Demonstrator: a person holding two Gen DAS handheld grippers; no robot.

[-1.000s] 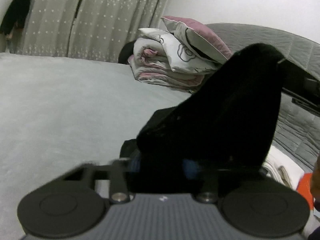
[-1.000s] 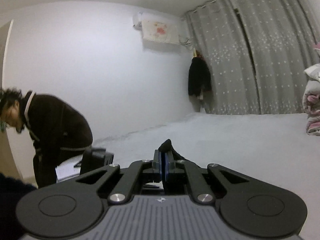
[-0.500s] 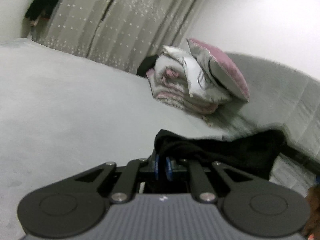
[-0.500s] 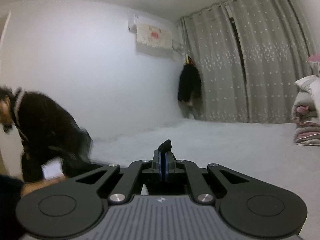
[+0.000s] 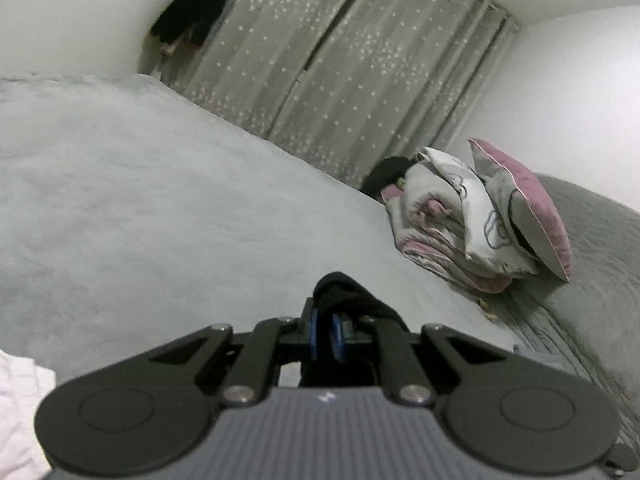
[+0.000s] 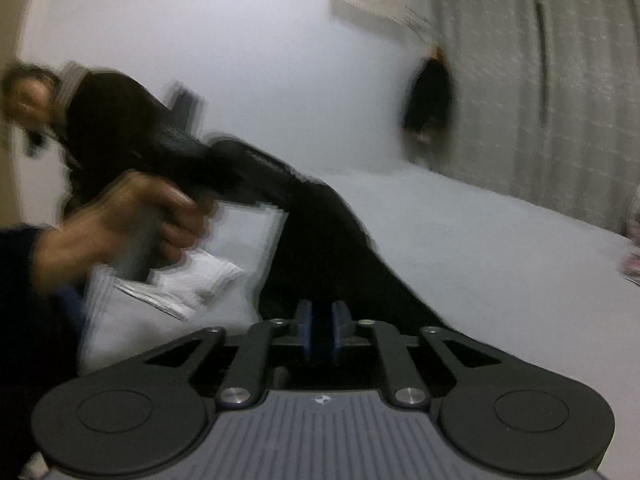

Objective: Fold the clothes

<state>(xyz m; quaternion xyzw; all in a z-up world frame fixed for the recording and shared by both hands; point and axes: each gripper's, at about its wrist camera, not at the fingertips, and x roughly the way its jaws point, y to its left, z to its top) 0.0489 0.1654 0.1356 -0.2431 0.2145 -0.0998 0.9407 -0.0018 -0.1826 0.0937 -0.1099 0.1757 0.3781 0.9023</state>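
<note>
My left gripper (image 5: 325, 330) is shut on a fold of the black garment (image 5: 344, 290), which bunches over the fingertips above the grey bed (image 5: 160, 208). In the right wrist view the black garment (image 6: 320, 248) hangs stretched from the other hand-held gripper (image 6: 224, 168) down toward my right gripper (image 6: 320, 330). The right blue pads stand slightly apart with a narrow gap; no cloth shows between them. The view is motion-blurred.
Folded bedding with a pink pillow (image 5: 480, 224) is stacked by the grey headboard (image 5: 592, 280). White folded clothes (image 6: 188, 276) lie at the left; a white cloth (image 5: 20, 408) shows at the lower left. Grey curtains (image 5: 340, 72) hang behind. A person (image 6: 48, 112) stands left.
The left gripper swung left and up with the garment. The right gripper's pads parted and its cloth tip no longer shows; its view swung toward the left hand.
</note>
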